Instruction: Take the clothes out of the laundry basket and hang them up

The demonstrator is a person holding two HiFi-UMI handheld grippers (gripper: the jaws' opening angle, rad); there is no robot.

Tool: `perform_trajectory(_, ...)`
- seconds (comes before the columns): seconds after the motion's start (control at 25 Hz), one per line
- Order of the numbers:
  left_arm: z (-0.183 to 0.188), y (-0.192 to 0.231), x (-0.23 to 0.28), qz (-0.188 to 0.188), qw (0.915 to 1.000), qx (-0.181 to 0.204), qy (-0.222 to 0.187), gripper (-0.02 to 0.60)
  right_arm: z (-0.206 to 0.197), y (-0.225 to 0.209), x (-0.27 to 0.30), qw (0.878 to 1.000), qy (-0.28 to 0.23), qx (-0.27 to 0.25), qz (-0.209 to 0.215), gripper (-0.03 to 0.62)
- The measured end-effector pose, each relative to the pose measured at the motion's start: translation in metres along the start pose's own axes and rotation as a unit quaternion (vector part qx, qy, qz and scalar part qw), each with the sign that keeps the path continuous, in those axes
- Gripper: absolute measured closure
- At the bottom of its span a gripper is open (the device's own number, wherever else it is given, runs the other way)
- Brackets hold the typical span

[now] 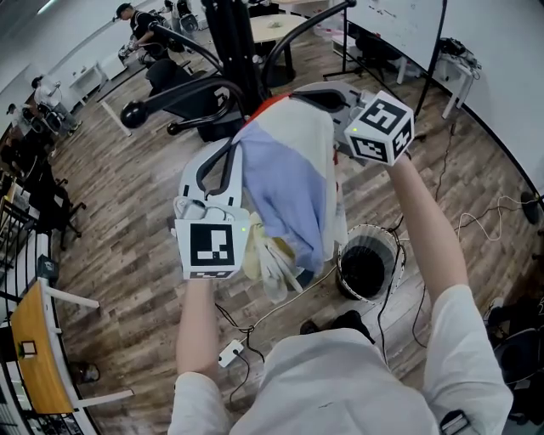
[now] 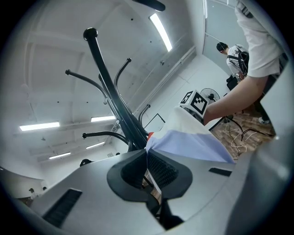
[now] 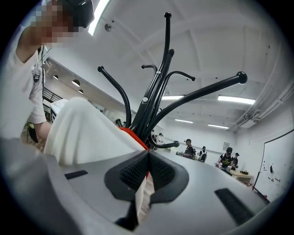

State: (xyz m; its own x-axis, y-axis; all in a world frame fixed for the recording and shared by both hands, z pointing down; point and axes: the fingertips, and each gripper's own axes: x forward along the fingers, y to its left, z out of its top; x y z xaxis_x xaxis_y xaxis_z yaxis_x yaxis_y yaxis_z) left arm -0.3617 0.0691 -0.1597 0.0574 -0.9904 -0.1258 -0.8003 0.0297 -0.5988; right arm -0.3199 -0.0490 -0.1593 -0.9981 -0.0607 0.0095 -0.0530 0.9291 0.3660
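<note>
A garment (image 1: 289, 183) of pale blue, cream and white cloth with a red collar hangs between my two grippers, chest-high above the floor. My left gripper (image 1: 231, 149) is shut on its left shoulder edge; in the left gripper view the blue cloth (image 2: 188, 143) spreads out from the closed left gripper (image 2: 147, 153). My right gripper (image 1: 297, 98) is shut on the top by the collar; in the right gripper view the right gripper (image 3: 148, 156) pinches cream cloth (image 3: 82, 133) beside the red collar (image 3: 133, 135). The black coat stand (image 1: 231, 51) rises just beyond. The laundry basket (image 1: 367, 259) stands on the floor below, under my right arm.
The stand's curved hooks (image 3: 202, 92) reach out above both grippers. Its black legs (image 1: 170, 102) spread over the wood floor. Cables and a power strip (image 1: 229, 353) lie near my feet. An orange table (image 1: 34, 348) is at the left, and people sit at desks (image 1: 136, 25) far behind.
</note>
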Motion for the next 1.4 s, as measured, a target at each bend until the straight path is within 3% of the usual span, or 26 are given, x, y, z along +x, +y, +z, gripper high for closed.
perform_trajectory(0.84,-0.003,-0.041,0.001,-0.026,0.9992,-0.029,0.006,0.552,-0.017,0.016,-0.028,1.000,0.012,0.009,-0.002,0.568)
perform_trajectory(0.88,-0.002,-0.042,0.000,-0.025,0.9992,-0.029,0.007,0.547,-0.018,0.016,-0.030,1.000,0.012,0.009,-0.002,0.566)
perform_trajectory(0.96,0.001,-0.044,-0.002,-0.022,0.9993,-0.028,0.010,0.465,-0.019,0.015,-0.035,1.000,0.012,0.012,-0.004,0.563)
perform_trajectory(1.4,0.032,-0.082,-0.018,-0.011,0.9993,-0.028,0.022,0.463,-0.017,0.022,-0.089,0.999,0.011,0.024,-0.017,0.565)
